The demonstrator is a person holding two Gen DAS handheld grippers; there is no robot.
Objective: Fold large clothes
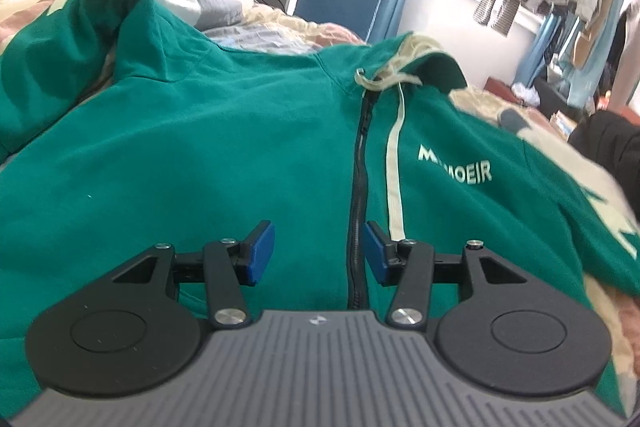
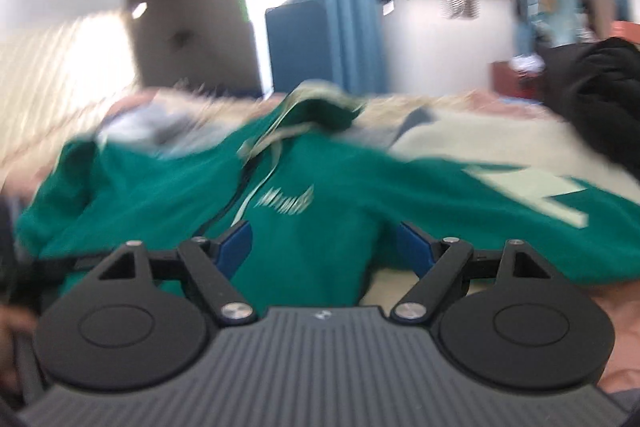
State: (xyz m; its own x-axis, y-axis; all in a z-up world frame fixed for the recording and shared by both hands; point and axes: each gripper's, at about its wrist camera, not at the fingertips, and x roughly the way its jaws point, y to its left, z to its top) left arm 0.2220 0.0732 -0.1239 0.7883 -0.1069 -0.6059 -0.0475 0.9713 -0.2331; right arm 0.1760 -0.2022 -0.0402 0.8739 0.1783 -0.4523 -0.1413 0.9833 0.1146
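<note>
Jaws of the left gripper (image 1: 320, 251) stand apart and grasp nothing, straddling the zipper (image 1: 358, 187) low in frame centre; jaws of the right gripper (image 2: 326, 247) are spread wide, also released. Green hoodie (image 1: 200, 147) lies front-up, zipped, on the bed (image 1: 560, 115), filling mid-frame. Right-wrist view is motion-blurred; its sleeve (image 2: 520, 195) reaches right.

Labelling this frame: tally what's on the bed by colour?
Green: 1, the zip hoodie
Black: 1, a dark garment at the bed's right edge
Patterned cream and pink: 1, the blanket under the hoodie
Total: 3
</note>
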